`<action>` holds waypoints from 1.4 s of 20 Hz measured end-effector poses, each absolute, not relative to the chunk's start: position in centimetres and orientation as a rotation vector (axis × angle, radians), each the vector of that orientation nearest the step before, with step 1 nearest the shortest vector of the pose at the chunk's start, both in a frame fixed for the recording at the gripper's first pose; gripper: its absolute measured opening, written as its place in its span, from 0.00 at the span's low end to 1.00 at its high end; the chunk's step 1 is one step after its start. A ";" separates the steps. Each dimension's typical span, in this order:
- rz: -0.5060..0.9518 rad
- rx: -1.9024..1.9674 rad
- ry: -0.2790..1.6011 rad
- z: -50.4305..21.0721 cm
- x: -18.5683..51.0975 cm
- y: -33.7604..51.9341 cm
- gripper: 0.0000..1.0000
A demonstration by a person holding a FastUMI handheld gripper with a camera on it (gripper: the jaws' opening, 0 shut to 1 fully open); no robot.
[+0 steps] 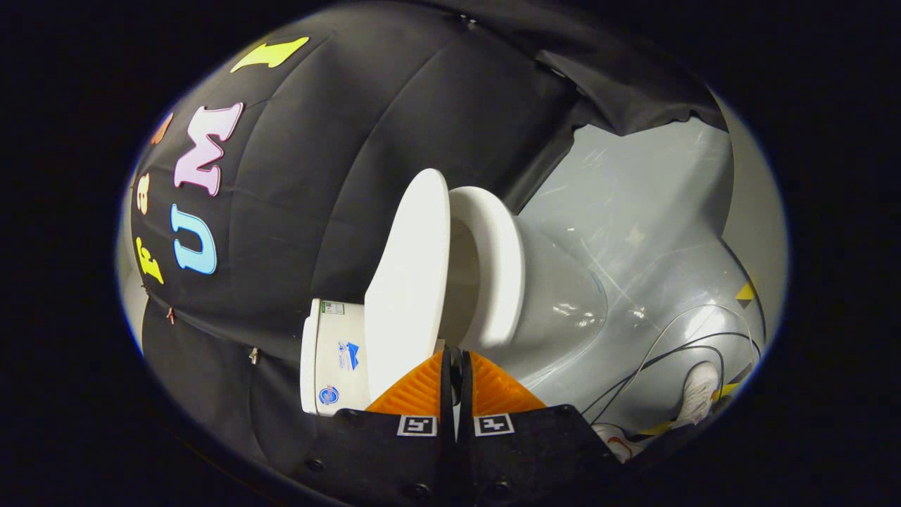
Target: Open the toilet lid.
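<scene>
At the centre of the frame the toilet lid (408,282) stands swung well clear of the seat (496,267) — raised, I judge, because the gripper (456,366) at bottom centre is levering it open — its fingers nearly closed, tips at the lid's lower edge, contact uncertain.

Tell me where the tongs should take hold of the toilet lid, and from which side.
Grip the toilet lid on its thin free rim, coming edge-on from the gap facing the seat. The lid is already lifted off it, a flat slab. The tongs, fingers nearly together, sit at that rim.
</scene>
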State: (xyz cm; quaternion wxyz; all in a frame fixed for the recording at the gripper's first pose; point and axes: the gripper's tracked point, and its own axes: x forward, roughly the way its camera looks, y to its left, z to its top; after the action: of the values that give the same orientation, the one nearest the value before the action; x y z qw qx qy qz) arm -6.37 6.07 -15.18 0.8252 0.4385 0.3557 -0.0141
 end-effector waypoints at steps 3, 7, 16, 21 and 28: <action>-0.034 0.884 0.747 -13.0 -6.2 6.8 0.05; -0.019 0.891 0.753 -9.9 -6.2 8.5 0.05; 0.028 0.740 0.726 -3.3 -5.3 13.5 0.05; 0.037 0.625 0.738 -0.6 -4.8 16.6 0.05; 0.021 0.518 0.745 1.9 -4.5 20.1 0.05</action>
State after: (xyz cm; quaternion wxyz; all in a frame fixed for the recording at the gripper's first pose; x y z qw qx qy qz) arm -4.51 20.11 1.89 0.8986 0.2504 0.3601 0.0103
